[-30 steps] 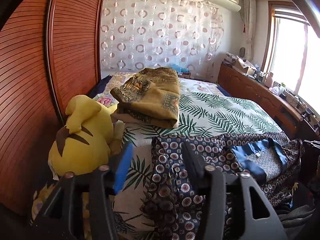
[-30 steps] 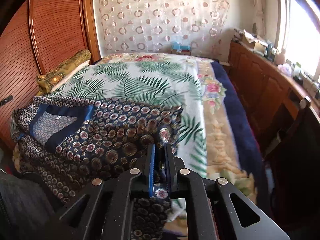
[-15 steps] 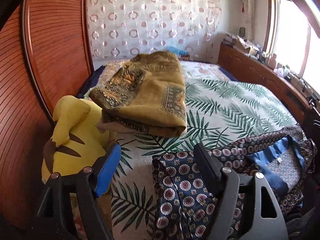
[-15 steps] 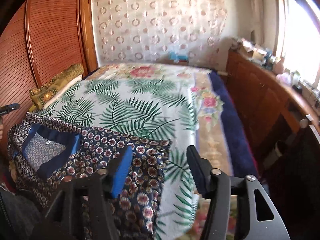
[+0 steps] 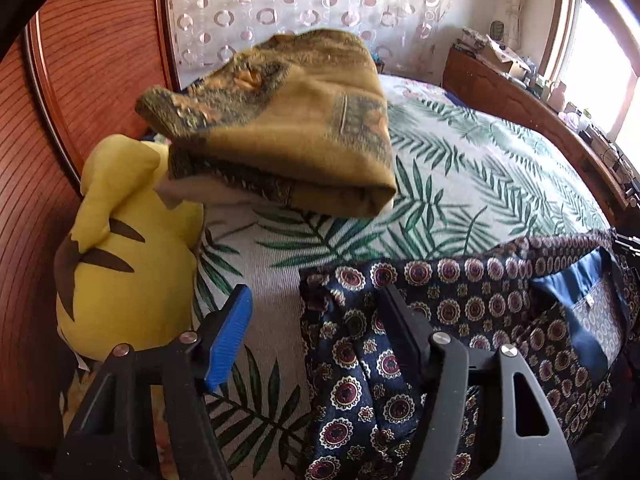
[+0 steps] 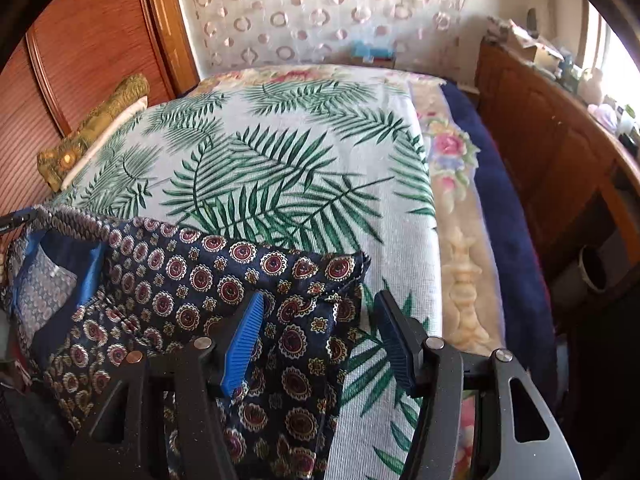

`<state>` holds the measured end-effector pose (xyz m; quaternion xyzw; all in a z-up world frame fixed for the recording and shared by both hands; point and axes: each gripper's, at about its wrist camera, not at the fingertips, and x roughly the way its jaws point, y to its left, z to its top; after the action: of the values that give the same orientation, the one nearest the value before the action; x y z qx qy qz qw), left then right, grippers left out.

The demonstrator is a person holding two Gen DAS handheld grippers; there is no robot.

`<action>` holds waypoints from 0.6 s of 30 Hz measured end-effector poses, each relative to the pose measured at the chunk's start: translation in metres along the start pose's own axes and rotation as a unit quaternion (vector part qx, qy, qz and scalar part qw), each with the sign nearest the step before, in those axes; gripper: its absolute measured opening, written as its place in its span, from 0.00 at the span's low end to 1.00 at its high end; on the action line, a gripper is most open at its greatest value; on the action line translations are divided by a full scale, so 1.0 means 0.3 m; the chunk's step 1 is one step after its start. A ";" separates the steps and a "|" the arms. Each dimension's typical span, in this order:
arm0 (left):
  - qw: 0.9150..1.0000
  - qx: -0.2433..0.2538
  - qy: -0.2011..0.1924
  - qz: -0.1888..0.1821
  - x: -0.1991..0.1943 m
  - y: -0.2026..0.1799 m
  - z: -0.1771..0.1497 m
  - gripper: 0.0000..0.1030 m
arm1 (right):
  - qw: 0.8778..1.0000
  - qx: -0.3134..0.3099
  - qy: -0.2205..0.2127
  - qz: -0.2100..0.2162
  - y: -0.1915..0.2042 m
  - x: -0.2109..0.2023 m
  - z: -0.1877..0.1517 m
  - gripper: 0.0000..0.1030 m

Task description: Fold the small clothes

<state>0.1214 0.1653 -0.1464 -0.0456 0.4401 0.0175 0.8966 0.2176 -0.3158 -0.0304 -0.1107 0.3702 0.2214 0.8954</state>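
- My left gripper [image 5: 316,320] is spread wide, holding nothing; its blue-padded finger [image 5: 230,340] hangs over the bare palm-leaf bedspread [image 5: 460,168], the other finger over cloth.
- That cloth is the navy patterned garment [image 5: 440,280], lying across the near edge of the bed, its left corner just under my left gripper.
- My right gripper [image 6: 318,334] is spread too, gripping nothing; the garment's right corner [image 6: 340,276] sits between its fingers, one pad over the fabric, the other over the bedspread.
- The garment's blue-lined neck opening [image 6: 60,276] faces up at the left of the right wrist view.
- A yellow plush toy [image 5: 120,256] with brown stripes sits against the wooden headboard [image 5: 92,64], just beside the garment's left end but apart from it.
- A folded olive-gold blanket [image 5: 288,124] lies behind the plush, its end resting on a white pillow [image 5: 200,196].
- A dark wooden sideboard [image 6: 540,132] runs along the bed's right side, cluttered on top.
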 end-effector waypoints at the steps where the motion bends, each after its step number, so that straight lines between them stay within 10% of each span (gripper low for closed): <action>1: 1.000 0.001 0.003 0.001 0.005 -0.003 -0.003 0.65 | 1.000 -0.007 0.003 -0.004 0.003 -0.002 0.004 0.58; 6: 1.000 0.006 0.006 -0.008 0.018 -0.017 -0.009 0.60 | 0.999 -0.030 0.011 -0.010 0.020 0.024 0.032 0.49; 12: 0.999 0.021 0.000 -0.033 0.006 -0.035 -0.010 0.08 | 0.997 -0.070 0.024 0.020 0.063 0.032 0.038 0.11; 18: 0.997 0.012 -0.062 -0.049 -0.150 -0.057 0.008 0.06 | 0.997 -0.074 -0.031 -0.002 0.087 -0.058 0.024 0.04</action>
<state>0.0969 0.1488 -0.1082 -0.0557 0.3808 -0.0291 0.9225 0.1986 -0.2959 -0.0138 -0.1703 0.3246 0.2495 0.8963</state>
